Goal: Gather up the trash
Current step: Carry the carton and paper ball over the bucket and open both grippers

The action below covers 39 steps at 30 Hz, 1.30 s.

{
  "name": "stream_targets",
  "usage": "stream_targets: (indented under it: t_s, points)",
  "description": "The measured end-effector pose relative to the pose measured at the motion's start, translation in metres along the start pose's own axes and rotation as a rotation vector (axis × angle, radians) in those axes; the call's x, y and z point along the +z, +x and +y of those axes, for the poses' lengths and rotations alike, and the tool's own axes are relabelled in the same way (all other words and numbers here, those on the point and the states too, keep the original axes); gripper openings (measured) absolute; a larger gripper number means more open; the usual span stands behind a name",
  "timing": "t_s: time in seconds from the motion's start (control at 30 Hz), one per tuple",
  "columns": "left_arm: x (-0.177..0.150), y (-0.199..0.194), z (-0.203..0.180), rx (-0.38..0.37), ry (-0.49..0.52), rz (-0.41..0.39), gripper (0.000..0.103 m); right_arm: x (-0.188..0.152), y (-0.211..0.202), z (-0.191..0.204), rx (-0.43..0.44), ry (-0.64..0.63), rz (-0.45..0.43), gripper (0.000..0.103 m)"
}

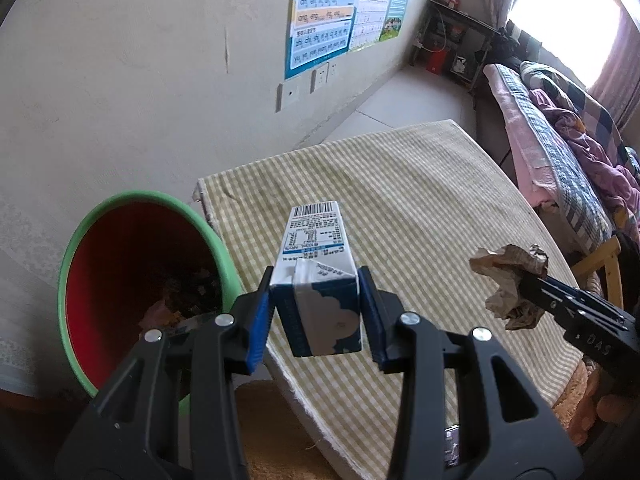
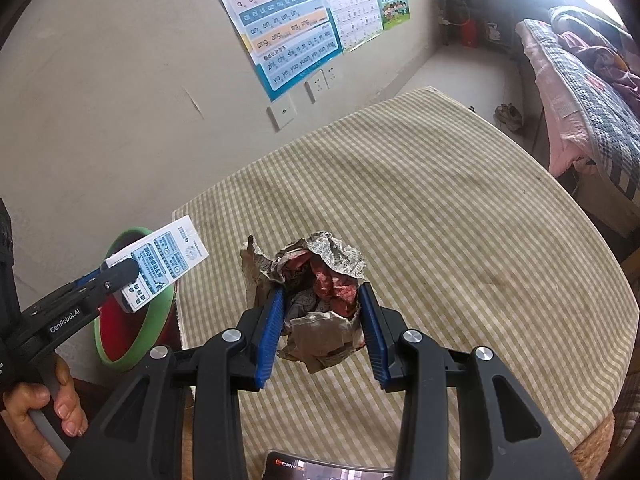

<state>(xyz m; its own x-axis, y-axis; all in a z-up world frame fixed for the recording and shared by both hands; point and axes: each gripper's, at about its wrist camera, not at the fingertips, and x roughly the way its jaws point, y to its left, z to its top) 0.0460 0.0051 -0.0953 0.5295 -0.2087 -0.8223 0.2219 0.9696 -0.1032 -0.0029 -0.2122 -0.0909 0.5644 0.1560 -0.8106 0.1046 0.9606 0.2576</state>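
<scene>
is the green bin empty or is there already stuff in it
Not empty. The left wrist view looks down into the green bin: dark scraps and crumpled bits lie at the bottom of its red inside. How full it is cannot be told.

A blue-and-white carton (image 1: pixel 318 280) and a crumpled newspaper wad (image 2: pixel 316 300) are held above the table.

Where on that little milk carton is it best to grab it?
Across its two flat side walls near the folded end, as the left gripper does now. The milk carton is a straight-sided box, so the blue pads sit flush on parallel faces, approached end-on along its length.
</scene>
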Motion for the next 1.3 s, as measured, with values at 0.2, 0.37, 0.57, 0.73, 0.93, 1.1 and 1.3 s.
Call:
stream_targets:
  t_s: [0.2,0.37,0.57,0.73,0.93,1.1,1.3]
  points:
    - [-0.003,-0.001,0.010,0.015,-0.017,-0.002,0.039,0.004,0.001,0.010,0.008,-0.035,0.001,0.037]
    - [-0.003,-0.006,0.024,0.042,-0.036,-0.015,0.039,0.012,0.003,0.034,0.003,-0.107,-0.007,0.037]
    - [-0.006,-0.011,0.046,0.078,-0.077,-0.024,0.039,0.013,0.015,0.064,0.036,-0.181,0.020,0.037]
    - [-0.008,-0.014,0.064,0.111,-0.105,-0.032,0.039,0.012,0.023,0.090,0.062,-0.246,0.034,0.037]
    - [-0.012,-0.022,0.099,0.163,-0.173,-0.049,0.038,0.013,0.036,0.126,0.102,-0.326,0.055,0.037]
    - [-0.019,-0.027,0.127,0.204,-0.227,-0.053,0.037,0.018,0.046,0.156,0.132,-0.378,0.062,0.037]
    - [-0.027,-0.026,0.146,0.237,-0.266,-0.040,0.037,0.020,0.056,0.194,0.156,-0.461,0.065,0.038]
